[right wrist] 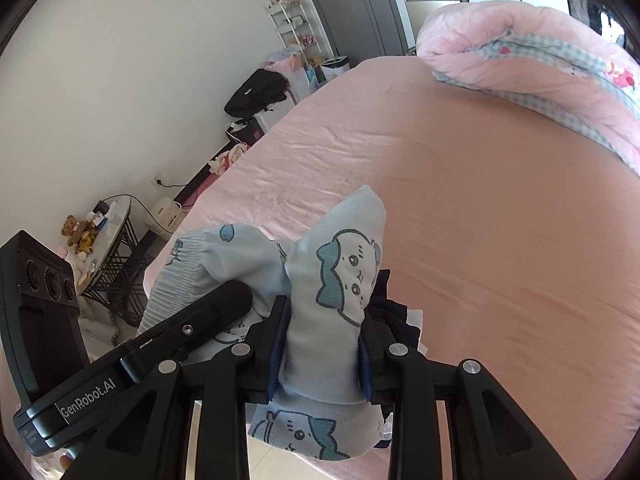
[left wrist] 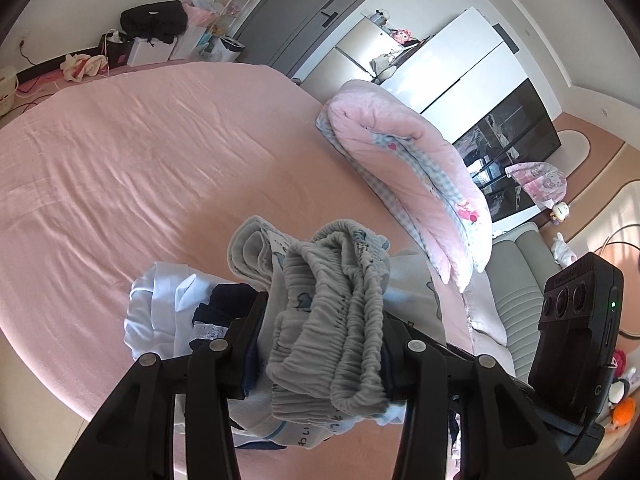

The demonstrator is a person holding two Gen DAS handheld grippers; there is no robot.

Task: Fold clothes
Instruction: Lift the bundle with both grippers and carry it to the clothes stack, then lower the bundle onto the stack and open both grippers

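- A light-blue cartoon-print garment hangs bunched between two handheld grippers above the near edge of a pink-sheeted bed, off the mattress and not yet spread flat
- The left gripper is clamped on the gathered grey elastic waistband, folds of it spilling over the fingers
- The right gripper pinches a printed fabric end of the same garment, its blue pads pressing in from both sides
- Judged from this, the folding of this piece looks barely begun: it is held at two ends, with laying out, smoothing and creasing all still ahead
- Beneath it on the bed lie white and navy clothes in a loose heap; whether any are folded cannot be told
- A pink quilt sits folded further up the bed
- No basket, drawer or box for clothes shows near the bed; boxes and bags by the far wall are too small to read
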